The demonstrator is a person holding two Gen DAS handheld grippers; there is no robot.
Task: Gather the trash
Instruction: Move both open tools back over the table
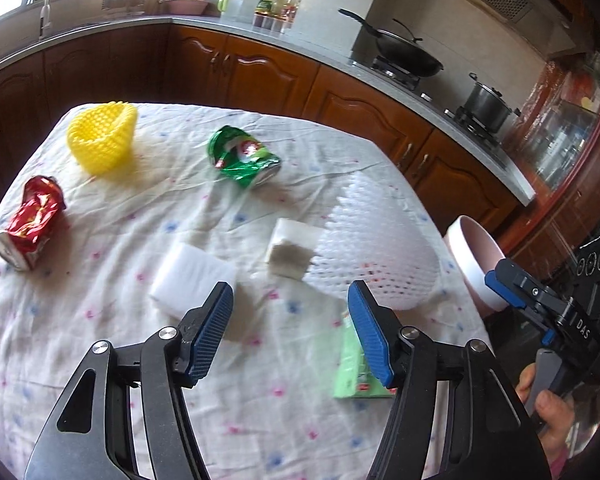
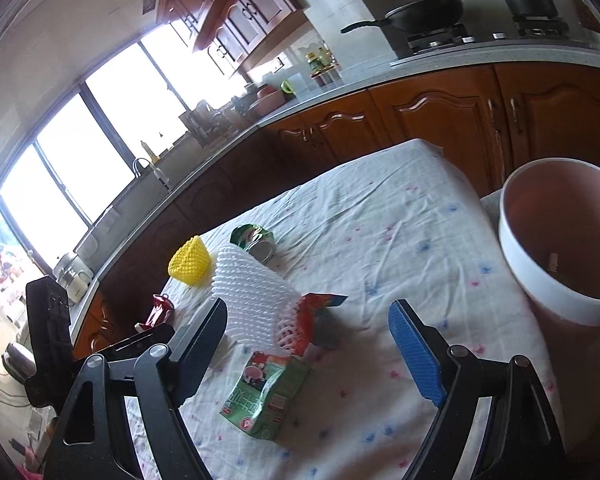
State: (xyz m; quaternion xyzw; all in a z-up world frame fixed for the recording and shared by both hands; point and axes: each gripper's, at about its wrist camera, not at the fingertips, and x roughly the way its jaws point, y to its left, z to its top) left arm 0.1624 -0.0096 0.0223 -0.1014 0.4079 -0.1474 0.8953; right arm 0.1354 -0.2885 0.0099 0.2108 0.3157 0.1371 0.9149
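Trash lies on a cloth-covered table (image 1: 100,360). In the left wrist view I see a crushed red can (image 1: 30,222), a yellow foam net (image 1: 104,138), a crushed green can (image 1: 244,158), two white foam blocks (image 1: 192,280) (image 1: 290,250), a white foam net (image 1: 374,240) and a green carton (image 1: 354,364). A pink bin (image 2: 564,244) stands at the table's right edge. My left gripper (image 1: 290,310) is open and empty above the table. My right gripper (image 2: 308,322) is open and empty over the green carton (image 2: 266,390) and the white net (image 2: 256,300).
Wooden kitchen cabinets (image 1: 260,68) and a grey counter run behind the table. A wok (image 1: 404,52) and a steel pot (image 1: 486,106) sit on the stove. A sink and faucet (image 1: 40,12) are at the far left under the window.
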